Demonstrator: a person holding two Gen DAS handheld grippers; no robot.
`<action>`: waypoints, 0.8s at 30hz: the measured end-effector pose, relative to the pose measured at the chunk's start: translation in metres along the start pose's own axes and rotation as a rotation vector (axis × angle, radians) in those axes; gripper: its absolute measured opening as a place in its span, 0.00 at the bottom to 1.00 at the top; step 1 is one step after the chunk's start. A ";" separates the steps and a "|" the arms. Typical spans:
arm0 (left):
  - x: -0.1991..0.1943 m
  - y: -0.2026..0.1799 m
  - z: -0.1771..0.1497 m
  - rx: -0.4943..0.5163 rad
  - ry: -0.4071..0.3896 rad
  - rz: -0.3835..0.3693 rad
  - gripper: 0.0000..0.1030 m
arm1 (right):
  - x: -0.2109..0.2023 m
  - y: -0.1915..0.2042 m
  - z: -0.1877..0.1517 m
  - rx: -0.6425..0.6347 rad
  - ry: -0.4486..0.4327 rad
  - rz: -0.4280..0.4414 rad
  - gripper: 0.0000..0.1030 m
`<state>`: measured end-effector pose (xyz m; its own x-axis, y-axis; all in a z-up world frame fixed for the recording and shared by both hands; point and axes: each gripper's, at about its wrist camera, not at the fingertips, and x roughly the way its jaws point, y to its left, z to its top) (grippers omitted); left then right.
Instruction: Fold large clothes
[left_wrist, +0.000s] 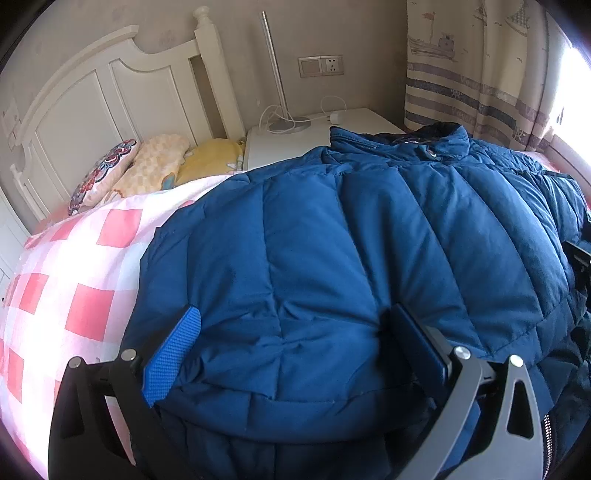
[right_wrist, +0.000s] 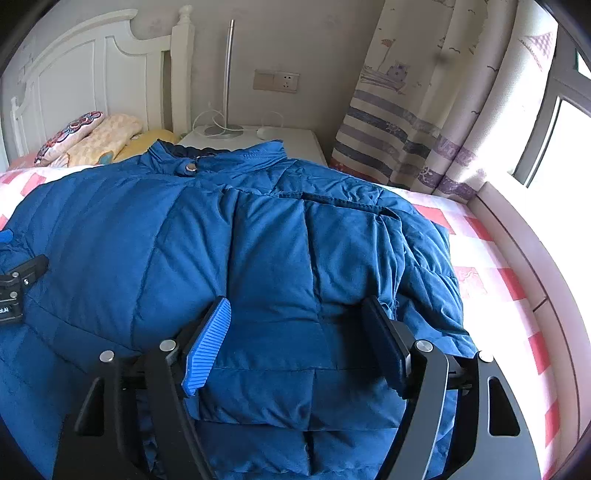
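The jacket (right_wrist: 258, 258) lies folded on the bed (left_wrist: 74, 258). Both grippers, left (left_wrist: 291, 339) and right (right_wrist: 295, 332), rest on its near fold, fingers spread, pinching nothing. Next likely calls for regripping the hem.

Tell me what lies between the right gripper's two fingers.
A folded bulge of the blue puffer jacket fills the gap between the right gripper's open fingers, in the right wrist view.

A home bedroom: a bed (left_wrist: 85, 258) with checked pink cover, white headboard (left_wrist: 103, 96), pillows (left_wrist: 155, 166), a nightstand (right_wrist: 295, 142) with lamp (right_wrist: 227, 74), and a boat-print curtain (right_wrist: 424, 110) by the window (right_wrist: 561, 122).
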<state>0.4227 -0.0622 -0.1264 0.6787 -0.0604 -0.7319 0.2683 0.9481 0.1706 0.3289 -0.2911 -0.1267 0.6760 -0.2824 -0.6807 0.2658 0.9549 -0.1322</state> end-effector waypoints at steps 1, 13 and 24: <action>0.000 0.000 0.000 -0.002 0.000 -0.003 0.98 | 0.000 0.001 0.000 -0.003 0.000 -0.005 0.69; 0.000 0.000 0.000 -0.006 0.001 -0.005 0.98 | -0.003 -0.004 0.032 0.063 0.010 0.054 0.86; 0.002 0.004 0.000 -0.026 0.007 -0.024 0.98 | 0.050 0.024 0.056 -0.021 0.058 0.105 0.92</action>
<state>0.4256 -0.0588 -0.1272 0.6675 -0.0806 -0.7403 0.2663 0.9542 0.1362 0.4081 -0.2880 -0.1235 0.6580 -0.1757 -0.7322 0.1809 0.9808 -0.0728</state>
